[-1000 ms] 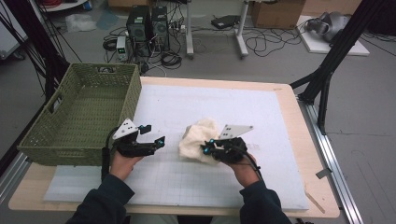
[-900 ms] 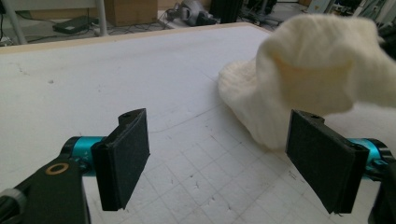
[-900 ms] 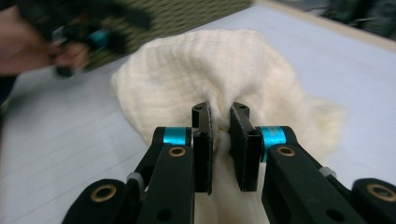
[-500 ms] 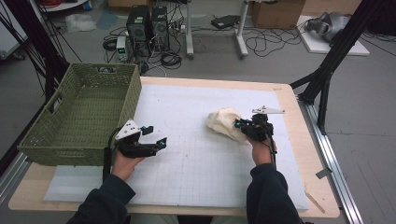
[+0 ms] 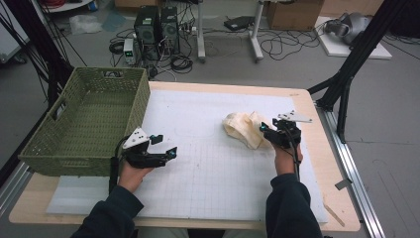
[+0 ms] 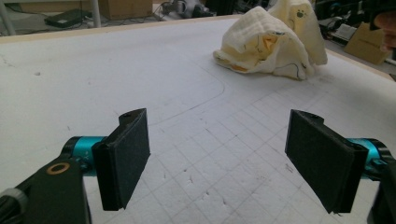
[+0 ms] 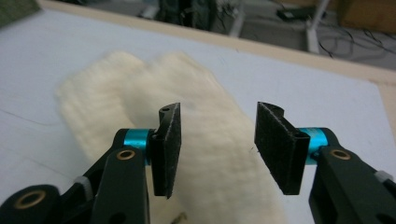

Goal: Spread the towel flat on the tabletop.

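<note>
A cream cloth [image 5: 242,128] lies crumpled on the white tabletop [image 5: 198,163], right of centre and well apart from the green wicker basket [image 5: 89,119]. The right gripper [image 7: 217,140] hovers over its near edge, fingers [image 7: 167,144] just released and parting — cloth beneath them, not pinched. The left gripper [image 6: 224,158] waits beside the basket, fingers spread wide on nothing. Soft, light and limp, the cloth will likely sag and drape when lifted — best pinched at a raised fold or corner.
</note>
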